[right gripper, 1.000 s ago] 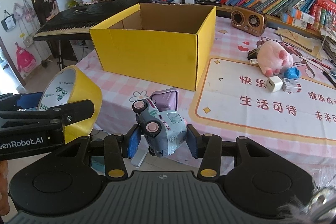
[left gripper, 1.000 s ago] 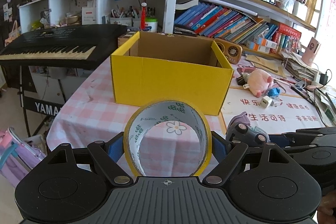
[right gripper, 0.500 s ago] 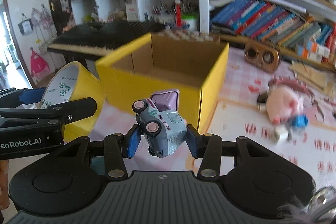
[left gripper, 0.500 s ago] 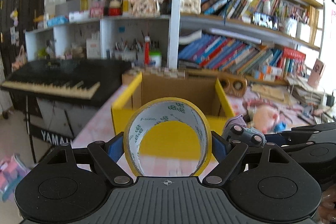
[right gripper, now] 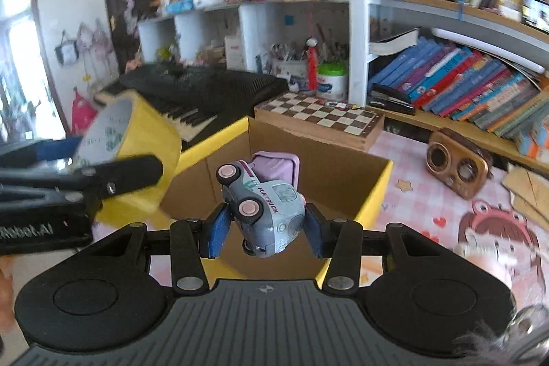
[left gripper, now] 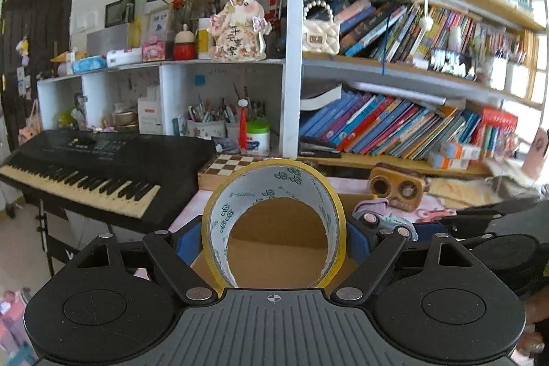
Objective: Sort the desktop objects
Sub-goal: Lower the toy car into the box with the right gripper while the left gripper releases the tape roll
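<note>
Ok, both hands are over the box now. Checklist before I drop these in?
1. Left gripper clamped on tape roll: ok.
2. Right gripper clamped on toy truck: ok.
3. Box open at the top: ok.
4. Truck in line with the box opening: ok.
5. Tape over the opening: cannot tell from the right view; the left view shows cardboard through the roll.
6. Box floor free: cannot tell.

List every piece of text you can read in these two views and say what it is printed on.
"FUN TRUCK": side of the toy truck held in the right tool.
"...obot.AI", start cut off: body of the left tool, seen from the right wrist view.
Green print inside the tape roll: too small to read.
Calligraphy on the shelf ornament: not clear enough.
Book spines: blurred.
</note>
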Motion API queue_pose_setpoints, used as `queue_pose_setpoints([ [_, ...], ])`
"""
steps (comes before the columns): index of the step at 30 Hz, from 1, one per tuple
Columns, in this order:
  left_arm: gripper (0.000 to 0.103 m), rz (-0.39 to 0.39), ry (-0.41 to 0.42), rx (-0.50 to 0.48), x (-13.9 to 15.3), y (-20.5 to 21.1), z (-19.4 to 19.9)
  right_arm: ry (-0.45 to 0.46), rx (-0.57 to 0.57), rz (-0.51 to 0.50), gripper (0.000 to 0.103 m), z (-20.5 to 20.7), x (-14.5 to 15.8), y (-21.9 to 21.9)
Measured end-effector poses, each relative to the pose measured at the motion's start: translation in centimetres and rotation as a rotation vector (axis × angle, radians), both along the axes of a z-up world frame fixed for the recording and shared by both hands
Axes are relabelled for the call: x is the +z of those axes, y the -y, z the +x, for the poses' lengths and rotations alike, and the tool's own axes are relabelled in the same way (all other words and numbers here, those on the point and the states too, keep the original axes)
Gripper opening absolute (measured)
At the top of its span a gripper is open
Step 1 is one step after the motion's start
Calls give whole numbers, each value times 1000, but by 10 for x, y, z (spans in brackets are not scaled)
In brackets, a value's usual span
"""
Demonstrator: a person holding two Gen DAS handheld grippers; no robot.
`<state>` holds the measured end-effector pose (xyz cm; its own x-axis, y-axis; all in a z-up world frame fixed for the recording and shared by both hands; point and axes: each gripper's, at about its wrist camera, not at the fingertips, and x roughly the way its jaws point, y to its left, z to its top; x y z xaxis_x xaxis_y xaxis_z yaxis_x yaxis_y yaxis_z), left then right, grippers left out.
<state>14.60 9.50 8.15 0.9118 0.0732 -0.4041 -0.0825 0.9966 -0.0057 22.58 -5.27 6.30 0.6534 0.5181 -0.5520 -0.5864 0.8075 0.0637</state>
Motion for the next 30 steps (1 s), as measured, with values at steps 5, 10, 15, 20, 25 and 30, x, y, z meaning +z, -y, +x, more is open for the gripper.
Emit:
queue_pose_setpoints([
  [5,84,13,-77,22,-9,-5,45,23,90,-143,44,43,-18,-18],
  [10,84,20,-207,59,-32,-7,87,21,213,-279,44,76,-36,-39],
  [15,83,31,-335,75,-54,-7,118,-9,326,-431,44,104,-56,-59],
  [20,84,26,-457,75,-73,-10,141,-13,473,-613,44,116,-76,-75],
  [25,84,51,-521,69,-85,-5,154,-52,538,-701,44,131,-90,-82],
  [30,84,46,-542,83,-92,-1,156,-78,581,-731,43,140,-95,-84],
])
